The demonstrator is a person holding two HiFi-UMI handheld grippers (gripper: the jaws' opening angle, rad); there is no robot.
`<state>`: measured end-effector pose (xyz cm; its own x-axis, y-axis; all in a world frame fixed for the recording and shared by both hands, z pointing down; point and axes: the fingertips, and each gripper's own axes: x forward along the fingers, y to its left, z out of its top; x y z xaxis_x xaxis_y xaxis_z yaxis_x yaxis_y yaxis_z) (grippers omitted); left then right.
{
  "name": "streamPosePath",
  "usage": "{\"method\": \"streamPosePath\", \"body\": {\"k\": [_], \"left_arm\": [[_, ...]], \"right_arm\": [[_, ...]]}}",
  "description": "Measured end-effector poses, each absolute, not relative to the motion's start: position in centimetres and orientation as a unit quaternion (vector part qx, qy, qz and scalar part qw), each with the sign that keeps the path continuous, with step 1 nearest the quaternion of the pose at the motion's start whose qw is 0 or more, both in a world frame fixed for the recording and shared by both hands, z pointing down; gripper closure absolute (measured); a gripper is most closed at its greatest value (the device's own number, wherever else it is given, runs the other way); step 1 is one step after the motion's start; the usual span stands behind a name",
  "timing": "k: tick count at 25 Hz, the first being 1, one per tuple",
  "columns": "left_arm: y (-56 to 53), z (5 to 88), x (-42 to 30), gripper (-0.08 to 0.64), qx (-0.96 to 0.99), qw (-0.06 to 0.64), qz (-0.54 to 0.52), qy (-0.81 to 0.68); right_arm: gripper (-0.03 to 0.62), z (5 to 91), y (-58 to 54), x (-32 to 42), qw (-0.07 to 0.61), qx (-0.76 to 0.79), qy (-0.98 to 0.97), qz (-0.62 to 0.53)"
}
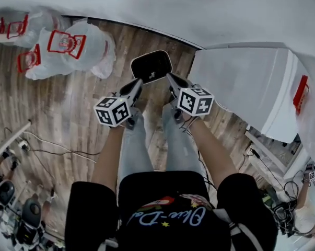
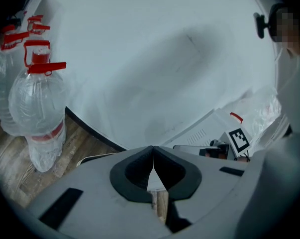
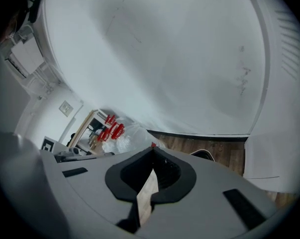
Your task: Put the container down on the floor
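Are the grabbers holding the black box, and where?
Nothing. The left gripper and right gripper both have their jaws shut with nothing between; the black container sits on the floor.

My left gripper [image 2: 152, 149] and right gripper [image 3: 152, 151] have matt grey plastic shells with duller black pads [image 2: 132, 173]. The container [image 1: 151, 67] looks dark and glossy, pale-rimmed. The floor [image 1: 68, 114] is grainy wood plank; the bottles [image 2: 38, 108] are clear, crinkled plastic.

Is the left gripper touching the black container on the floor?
Apart. In the left gripper view the left gripper is shut and empty, its tip clear of the container lying lower left.
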<state>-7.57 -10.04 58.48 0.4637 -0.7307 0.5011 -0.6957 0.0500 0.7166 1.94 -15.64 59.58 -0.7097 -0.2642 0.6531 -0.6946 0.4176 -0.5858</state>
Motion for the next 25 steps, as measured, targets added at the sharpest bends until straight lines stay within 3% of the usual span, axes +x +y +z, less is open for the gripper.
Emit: {"method": "streamPosePath", "body": {"k": [25], "left_arm": [[-9.0, 38.9, -8.3, 0.555, 0.758, 0.373, 0.024, -0.534]], "right_arm": [[0.594, 41.9, -14.5, 0.9, 0.168, 0.284, -0.863, 0.383]]}}
